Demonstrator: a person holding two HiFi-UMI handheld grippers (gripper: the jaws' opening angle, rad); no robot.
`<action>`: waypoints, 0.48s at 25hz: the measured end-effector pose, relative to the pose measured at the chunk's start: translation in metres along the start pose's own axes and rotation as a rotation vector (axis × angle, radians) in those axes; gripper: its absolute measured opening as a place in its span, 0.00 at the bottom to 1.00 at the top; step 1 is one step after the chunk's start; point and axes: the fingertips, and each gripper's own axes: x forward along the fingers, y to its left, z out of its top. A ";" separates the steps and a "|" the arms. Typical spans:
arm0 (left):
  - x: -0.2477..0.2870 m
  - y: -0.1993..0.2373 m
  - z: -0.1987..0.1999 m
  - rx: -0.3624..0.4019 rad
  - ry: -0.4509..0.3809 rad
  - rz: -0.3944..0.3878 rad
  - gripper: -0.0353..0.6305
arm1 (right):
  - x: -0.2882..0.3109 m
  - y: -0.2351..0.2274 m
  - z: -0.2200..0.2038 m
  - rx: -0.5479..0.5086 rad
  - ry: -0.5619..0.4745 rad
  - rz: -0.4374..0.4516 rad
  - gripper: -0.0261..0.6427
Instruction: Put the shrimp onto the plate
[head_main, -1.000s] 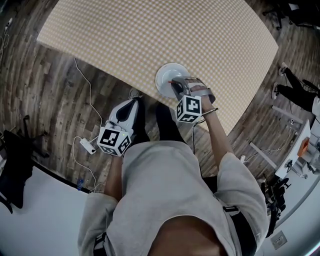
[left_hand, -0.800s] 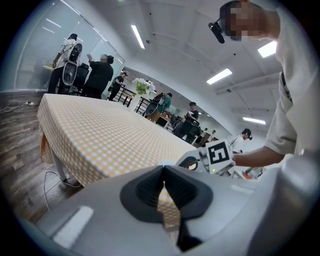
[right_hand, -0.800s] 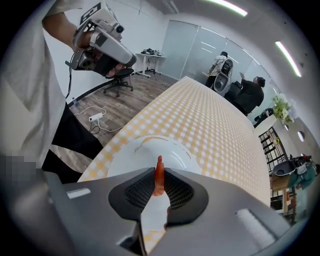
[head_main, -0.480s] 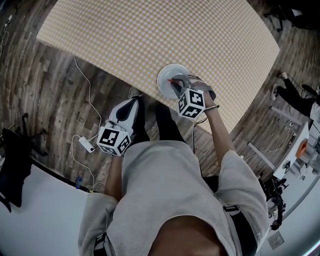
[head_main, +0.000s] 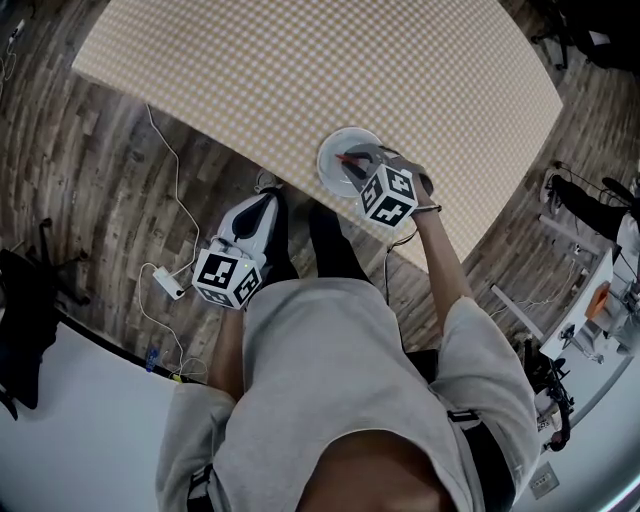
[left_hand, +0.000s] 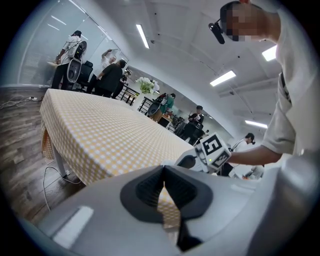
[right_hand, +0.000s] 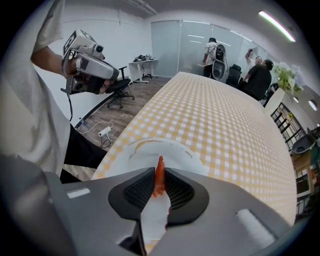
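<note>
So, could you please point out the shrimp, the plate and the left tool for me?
shrimp (right_hand: 159, 179), right gripper view, on its orange body between the pads.
plate (right_hand: 175, 151), right gripper view, on its bare white surface.
left tool (left_hand: 163, 172), left gripper view, where its fingertips meet.

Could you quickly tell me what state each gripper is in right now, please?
Left gripper: jaws closed, holding nothing.
Right gripper: jaws closed on the shrimp, over the plate.

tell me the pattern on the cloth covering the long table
Small yellow-and-white checks; the tablecloth shows best in the right gripper view.
</note>
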 end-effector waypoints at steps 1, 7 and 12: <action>0.000 0.001 0.000 -0.002 -0.001 0.001 0.07 | 0.001 0.000 0.000 0.012 0.006 0.018 0.13; 0.002 0.006 0.002 -0.009 -0.008 0.009 0.07 | 0.003 -0.002 0.000 0.045 0.022 0.065 0.14; 0.002 0.006 -0.001 -0.016 -0.006 0.011 0.07 | 0.004 -0.001 0.001 0.043 0.020 0.066 0.14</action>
